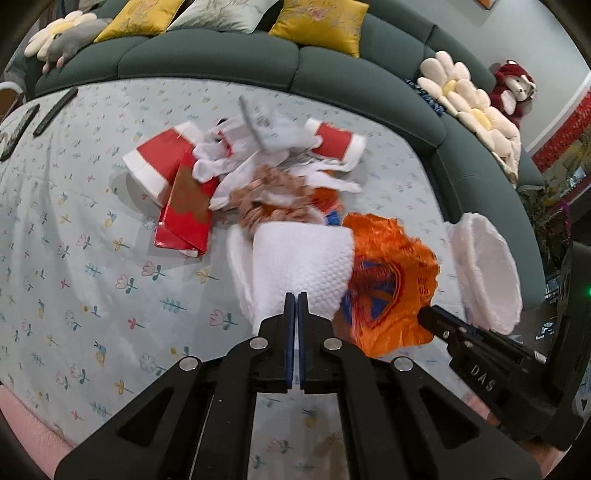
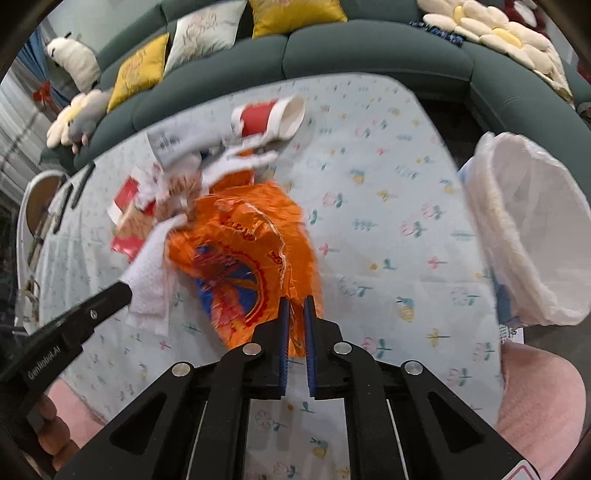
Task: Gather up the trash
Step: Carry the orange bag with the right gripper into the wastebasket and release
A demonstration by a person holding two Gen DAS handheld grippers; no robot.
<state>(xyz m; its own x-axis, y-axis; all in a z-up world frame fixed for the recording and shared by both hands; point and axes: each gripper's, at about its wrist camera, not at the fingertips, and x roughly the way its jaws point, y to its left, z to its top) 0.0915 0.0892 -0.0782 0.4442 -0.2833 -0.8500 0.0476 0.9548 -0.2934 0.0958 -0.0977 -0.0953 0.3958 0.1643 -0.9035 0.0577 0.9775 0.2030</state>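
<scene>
My left gripper (image 1: 296, 295) is shut on a white paper towel (image 1: 301, 258), held above the flowered tablecloth; it also shows in the right wrist view (image 2: 147, 273). My right gripper (image 2: 297, 301) is shut on an orange snack bag (image 2: 247, 254), which also shows in the left wrist view (image 1: 388, 273). Behind them lies a trash pile: red-and-white paper cups (image 1: 159, 158) (image 2: 269, 118), a red carton (image 1: 184, 206), crumpled white paper (image 1: 266, 129) and a brown wrapper (image 1: 273, 199). A bin lined with a white bag (image 2: 528, 229) stands at the table's right edge; it also shows in the left wrist view (image 1: 487, 266).
A green sofa (image 1: 221, 62) with yellow cushions (image 1: 317, 26), flower pillows (image 1: 469, 103) and a red teddy bear (image 1: 513, 88) curves behind the table. Two dark remotes (image 1: 55, 107) lie at the table's far left. A pink surface (image 2: 539, 398) lies at the near edge.
</scene>
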